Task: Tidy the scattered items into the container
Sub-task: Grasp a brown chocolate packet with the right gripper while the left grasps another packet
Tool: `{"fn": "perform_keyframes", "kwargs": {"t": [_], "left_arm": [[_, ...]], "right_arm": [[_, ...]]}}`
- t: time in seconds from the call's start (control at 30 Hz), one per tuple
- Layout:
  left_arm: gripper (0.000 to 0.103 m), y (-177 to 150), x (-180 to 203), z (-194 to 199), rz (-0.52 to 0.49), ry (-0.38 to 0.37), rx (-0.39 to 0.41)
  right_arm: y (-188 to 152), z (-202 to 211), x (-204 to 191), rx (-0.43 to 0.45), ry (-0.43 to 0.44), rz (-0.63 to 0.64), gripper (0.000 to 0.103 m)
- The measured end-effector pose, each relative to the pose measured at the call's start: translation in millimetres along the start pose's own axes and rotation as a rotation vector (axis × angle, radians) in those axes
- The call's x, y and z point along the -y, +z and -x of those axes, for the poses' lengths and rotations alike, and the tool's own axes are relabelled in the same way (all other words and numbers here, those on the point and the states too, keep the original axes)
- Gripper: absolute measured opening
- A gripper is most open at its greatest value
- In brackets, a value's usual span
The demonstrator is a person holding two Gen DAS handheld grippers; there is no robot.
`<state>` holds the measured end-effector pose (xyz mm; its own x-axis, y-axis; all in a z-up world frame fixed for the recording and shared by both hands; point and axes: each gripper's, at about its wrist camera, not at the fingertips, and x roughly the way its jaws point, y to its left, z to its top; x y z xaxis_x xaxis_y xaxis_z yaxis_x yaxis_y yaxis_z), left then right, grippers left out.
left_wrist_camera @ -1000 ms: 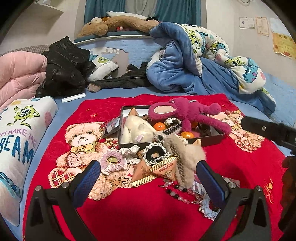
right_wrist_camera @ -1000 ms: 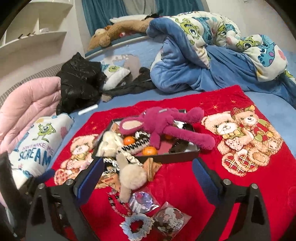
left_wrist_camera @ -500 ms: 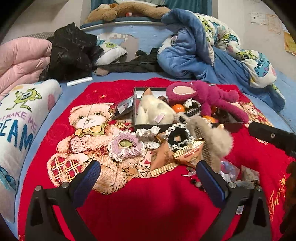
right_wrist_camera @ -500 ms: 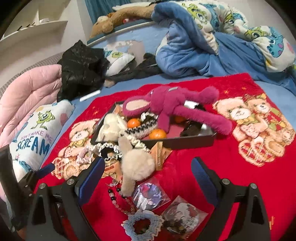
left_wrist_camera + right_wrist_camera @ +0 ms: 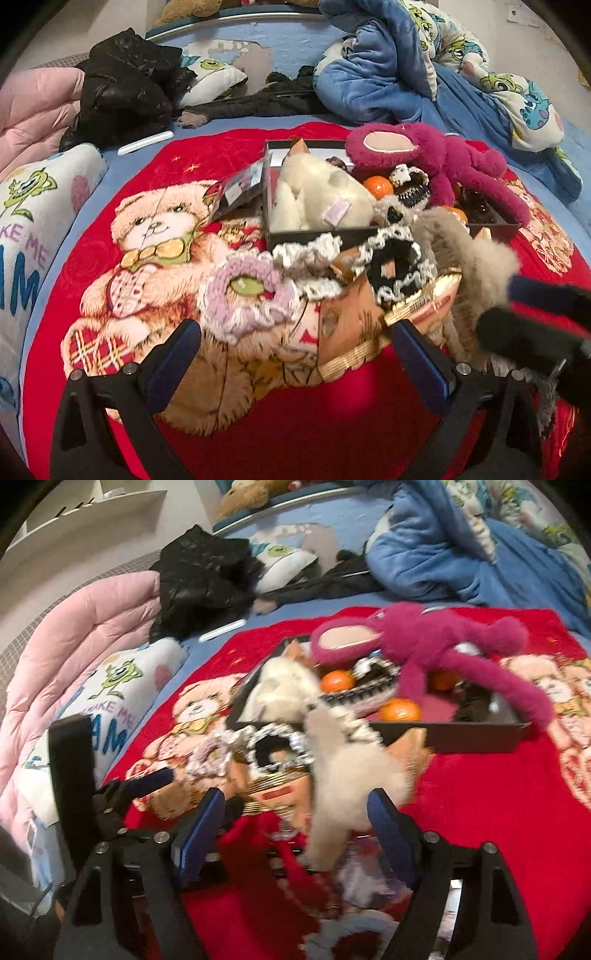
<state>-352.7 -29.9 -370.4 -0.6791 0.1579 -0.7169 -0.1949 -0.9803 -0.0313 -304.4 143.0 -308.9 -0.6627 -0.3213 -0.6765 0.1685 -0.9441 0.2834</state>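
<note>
the right gripper (image 5: 295,823) is reaching for a pickup: its jaws, just narrowing, straddle the beige furry hair clip (image 5: 343,786) untouched. left gripper (image 5: 295,354) released. next: clench, carry to the black box (image 5: 476,734) beyond.

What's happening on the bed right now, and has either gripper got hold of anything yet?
A person is tidying scattered trinkets into the black box, which already holds a magenta plush, a cream plush and oranges. The right gripper has just been closing around the beige fluffy hair clip, which sits between its jaws, not yet pinched. The left gripper hangs open near the lilac scrunchie, holding nothing.
</note>
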Motion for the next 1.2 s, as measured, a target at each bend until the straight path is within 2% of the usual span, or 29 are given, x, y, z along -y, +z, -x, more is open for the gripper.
{"fn": "perform_keyframes", "kwargs": {"t": [0.27, 0.43, 0.67, 0.83, 0.93, 1.0, 1.2], "left_arm": [[0.103, 2, -6, -17, 0.023, -0.045, -0.049], [0.103, 2, -5, -21, -0.001, -0.027, -0.061], [0.103, 2, -12, -23, 0.023, 0.063, -0.07], [0.103, 2, -15, -23, 0.041, 0.044, -0.069], [0.103, 0, -17, -24, 0.044, 0.026, -0.078], [0.103, -2, -17, -27, 0.039, 0.027, -0.088], [0.103, -8, -17, -31, 0.047, 0.008, -0.104]], "right_arm": [[2, -25, -8, -0.041, 0.034, 0.024, 0.067], [5, -39, -8, -0.053, 0.027, 0.021, 0.067], [8, -43, -4, -0.046, 0.005, 0.042, 0.062], [8, -41, -2, -0.042, 0.046, 0.013, 0.062], [8, -45, 0, -0.068, 0.077, -0.033, 0.056], [5, -51, 0, -0.084, 0.061, -0.035, 0.047], [-1, -62, 0, -0.098, 0.029, -0.045, 0.037]]}}
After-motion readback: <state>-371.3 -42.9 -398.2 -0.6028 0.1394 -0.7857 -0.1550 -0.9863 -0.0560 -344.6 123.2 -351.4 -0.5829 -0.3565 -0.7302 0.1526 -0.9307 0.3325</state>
